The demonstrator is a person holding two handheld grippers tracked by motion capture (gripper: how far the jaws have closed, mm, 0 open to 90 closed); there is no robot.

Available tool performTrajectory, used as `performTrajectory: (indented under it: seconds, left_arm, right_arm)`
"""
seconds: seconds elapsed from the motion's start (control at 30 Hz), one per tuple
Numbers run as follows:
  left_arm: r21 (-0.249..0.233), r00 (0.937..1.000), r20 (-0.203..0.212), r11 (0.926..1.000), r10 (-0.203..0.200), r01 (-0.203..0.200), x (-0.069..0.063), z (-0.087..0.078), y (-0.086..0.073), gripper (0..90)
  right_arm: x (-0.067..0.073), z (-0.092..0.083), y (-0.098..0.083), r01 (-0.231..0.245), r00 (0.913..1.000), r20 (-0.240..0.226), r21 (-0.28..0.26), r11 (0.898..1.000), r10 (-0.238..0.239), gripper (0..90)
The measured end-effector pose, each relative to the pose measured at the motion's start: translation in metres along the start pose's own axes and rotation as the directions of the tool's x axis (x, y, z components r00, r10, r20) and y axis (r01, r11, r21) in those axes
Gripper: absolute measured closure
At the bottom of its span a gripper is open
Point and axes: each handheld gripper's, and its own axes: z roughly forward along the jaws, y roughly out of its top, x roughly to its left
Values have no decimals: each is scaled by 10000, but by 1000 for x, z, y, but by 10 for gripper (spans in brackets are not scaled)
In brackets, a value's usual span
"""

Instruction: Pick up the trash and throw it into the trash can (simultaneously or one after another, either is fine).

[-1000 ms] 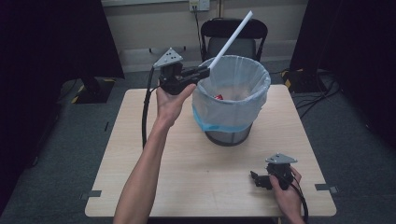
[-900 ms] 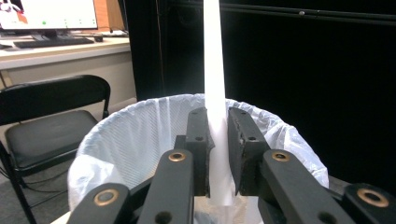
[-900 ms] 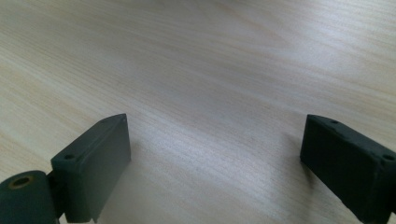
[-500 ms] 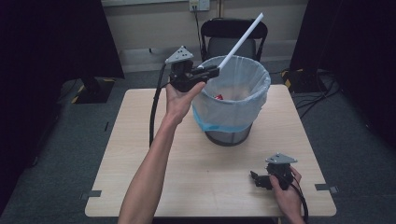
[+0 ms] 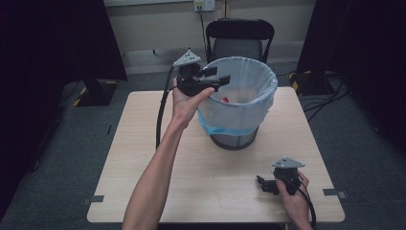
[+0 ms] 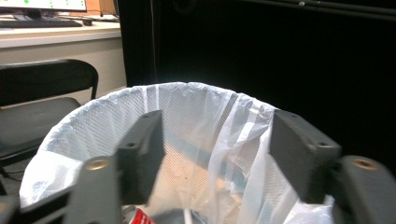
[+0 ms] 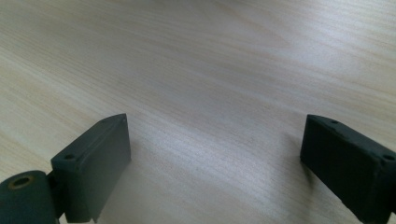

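Bin (image 5: 238, 108) on table (image 5: 143, 191) far side; chair (image 5: 239, 36) behind; can (image 5: 223, 99) inside bin.

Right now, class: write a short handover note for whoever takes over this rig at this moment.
Left claw: at the bin's rim, jaws just opened, nothing between them.
Right claw: open and unloaded, low over the table near its front right corner.
Bin: white-lined mesh bin at mid-table, a red-and-white item inside.
Done: the long white stick held a second ago has left the claw, presumably into the bin.
Left: draw the left claw back from the rim.
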Motion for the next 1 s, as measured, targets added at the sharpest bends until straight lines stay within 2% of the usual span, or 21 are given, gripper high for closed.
performTrajectory:
  seconds: [0.27,0.37,0.47,0.77,0.9,1.0]
  left_arm:
    - [78,9998,-16,9998,195,-195,-2,-5,1,203]
    - [5,9997,-42,9998,223,-223,-3,-7,3,201]
    - [-53,9998,175,9999,104,-103,-1,-9,2,242]
    - [194,10000,49,9998,78,-79,5,-22,0,163]
    - [208,9999,101,9997,112,-114,8,-28,-4,161]
    - [318,10000,-66,9995,21,-19,14,-37,-7,162]
  right_arm:
    - [0,0,0,1,10000,1,0,10000,-1,77]
    - [0,0,0,2,10000,2,1,10000,-2,78]
    - [0,0,0,1,10000,0,1,10000,-1,78]
    - [0,0,0,1,10000,1,-1,10000,-1,77]
    - [0,0,0,1,10000,2,-1,10000,-1,77]
    - [0,0,0,1,10000,3,0,10000,-1,77]
